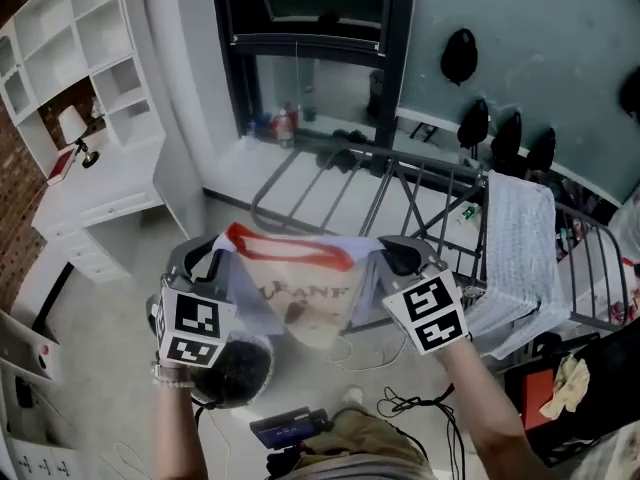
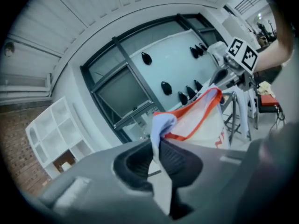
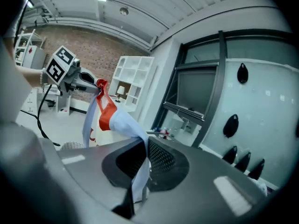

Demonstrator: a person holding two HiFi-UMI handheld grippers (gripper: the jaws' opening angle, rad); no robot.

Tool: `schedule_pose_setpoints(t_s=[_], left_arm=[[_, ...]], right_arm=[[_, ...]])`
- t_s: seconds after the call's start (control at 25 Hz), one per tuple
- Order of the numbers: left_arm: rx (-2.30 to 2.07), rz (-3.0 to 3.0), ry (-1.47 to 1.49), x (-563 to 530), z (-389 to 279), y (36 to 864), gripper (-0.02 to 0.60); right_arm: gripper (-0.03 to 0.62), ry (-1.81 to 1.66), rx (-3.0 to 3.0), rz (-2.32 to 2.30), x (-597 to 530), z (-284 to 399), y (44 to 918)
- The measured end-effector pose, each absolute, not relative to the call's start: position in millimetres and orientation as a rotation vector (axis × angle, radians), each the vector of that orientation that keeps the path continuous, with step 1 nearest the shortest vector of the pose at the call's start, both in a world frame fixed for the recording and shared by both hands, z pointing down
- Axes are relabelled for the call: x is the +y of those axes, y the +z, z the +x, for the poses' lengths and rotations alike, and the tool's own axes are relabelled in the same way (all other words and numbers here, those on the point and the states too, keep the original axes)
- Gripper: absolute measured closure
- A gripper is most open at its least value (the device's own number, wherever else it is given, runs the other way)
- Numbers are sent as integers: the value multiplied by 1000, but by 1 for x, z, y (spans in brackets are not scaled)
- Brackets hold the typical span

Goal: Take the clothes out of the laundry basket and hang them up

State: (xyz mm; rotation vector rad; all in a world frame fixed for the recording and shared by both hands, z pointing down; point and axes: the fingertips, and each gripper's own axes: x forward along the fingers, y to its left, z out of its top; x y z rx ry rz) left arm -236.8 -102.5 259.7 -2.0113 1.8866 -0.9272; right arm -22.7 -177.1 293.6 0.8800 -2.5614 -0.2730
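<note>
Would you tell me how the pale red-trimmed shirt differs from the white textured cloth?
The pale red-trimmed shirt is stretched between the left gripper and right gripper; the white textured cloth hangs draped over the metal rack. The shirt carries lettering; the cloth looks plain. Both are pale fabric.

Left gripper (image 1: 212, 260) and right gripper (image 1: 398, 256) each clamp shirt (image 1: 305, 293) edge, cloth spread between; drying rack (image 1: 430, 168) beyond, white towel (image 1: 515, 253) draped over it.
</note>
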Motion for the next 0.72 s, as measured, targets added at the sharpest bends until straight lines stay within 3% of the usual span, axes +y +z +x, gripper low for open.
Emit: schedule_pose_setpoints(t_s=[0.4,0.72], left_arm=[[1674,-2083,-921,-234,-148,250,555],[1589,-2090,-961,-320,-116,264,557]], right_arm=[[585,-330,-2452,1111,-267,80,271],[585,-319,-2358,1157,-336,114,286]])
